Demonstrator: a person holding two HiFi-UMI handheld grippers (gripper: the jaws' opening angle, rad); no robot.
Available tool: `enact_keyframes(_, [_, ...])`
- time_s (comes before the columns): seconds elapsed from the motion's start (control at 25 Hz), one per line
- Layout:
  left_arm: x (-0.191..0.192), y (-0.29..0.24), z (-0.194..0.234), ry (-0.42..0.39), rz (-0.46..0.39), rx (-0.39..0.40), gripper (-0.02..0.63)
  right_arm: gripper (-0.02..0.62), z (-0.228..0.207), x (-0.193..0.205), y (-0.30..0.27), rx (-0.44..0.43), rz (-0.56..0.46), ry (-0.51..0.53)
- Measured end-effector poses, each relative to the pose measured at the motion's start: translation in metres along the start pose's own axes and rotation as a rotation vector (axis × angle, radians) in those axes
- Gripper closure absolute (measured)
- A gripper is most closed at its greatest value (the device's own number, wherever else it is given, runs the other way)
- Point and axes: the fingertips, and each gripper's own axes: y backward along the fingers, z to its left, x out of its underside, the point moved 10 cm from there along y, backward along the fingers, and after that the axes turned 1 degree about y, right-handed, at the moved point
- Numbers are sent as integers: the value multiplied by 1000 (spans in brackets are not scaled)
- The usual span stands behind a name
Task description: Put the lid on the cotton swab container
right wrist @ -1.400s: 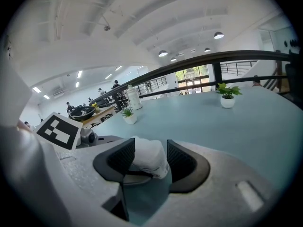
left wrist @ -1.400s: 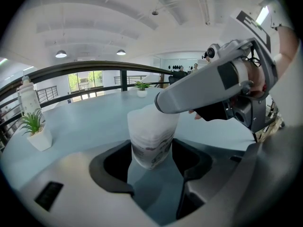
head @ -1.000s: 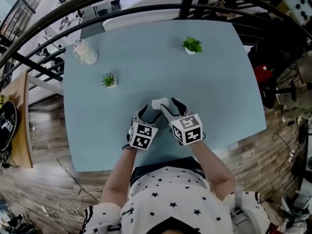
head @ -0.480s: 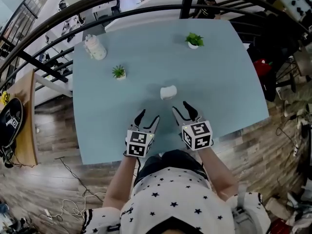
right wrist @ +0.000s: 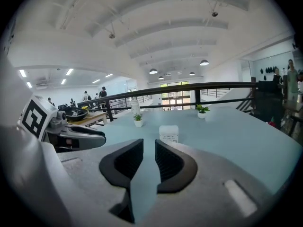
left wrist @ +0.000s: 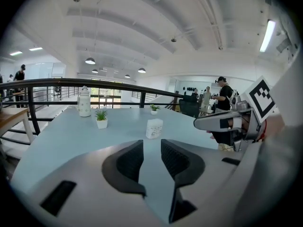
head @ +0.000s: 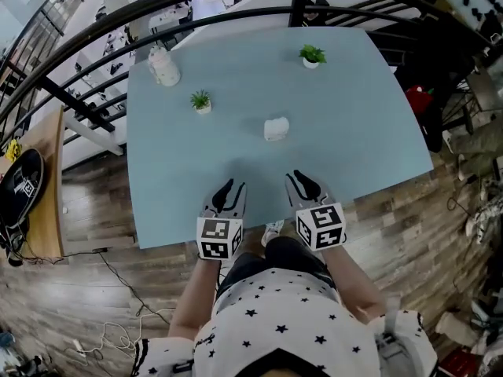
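The white cotton swab container stands alone on the light blue table, apart from both grippers. It shows ahead of the jaws in the left gripper view and the right gripper view, with a white top on it. My left gripper hovers near the table's front edge, jaws nearly together and empty. My right gripper is beside it, also shut on nothing.
Two small potted plants and a white bottle stand toward the far side of the table. A dark railing runs behind the table. Wooden floor lies below the near edge.
Both grippers let go of the container and drew back toward the table's front edge. Their jaws have closed. The container stays standing mid-table.
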Motion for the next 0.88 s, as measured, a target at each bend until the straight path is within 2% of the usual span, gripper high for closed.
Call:
enact_keyframes(0.2, [7, 38, -14, 0, -29, -23, 550, 550, 22, 11, 32, -22, -26, -3])
enact_keyframes(0.36, [17, 63, -32, 2, -48, -33, 575, 587, 35, 19, 59, -31, -52, 8])
enact_keyframes(0.88, [24, 130, -78, -15, -130, -30, 597, 588, 68, 30, 133, -47, -138, 19])
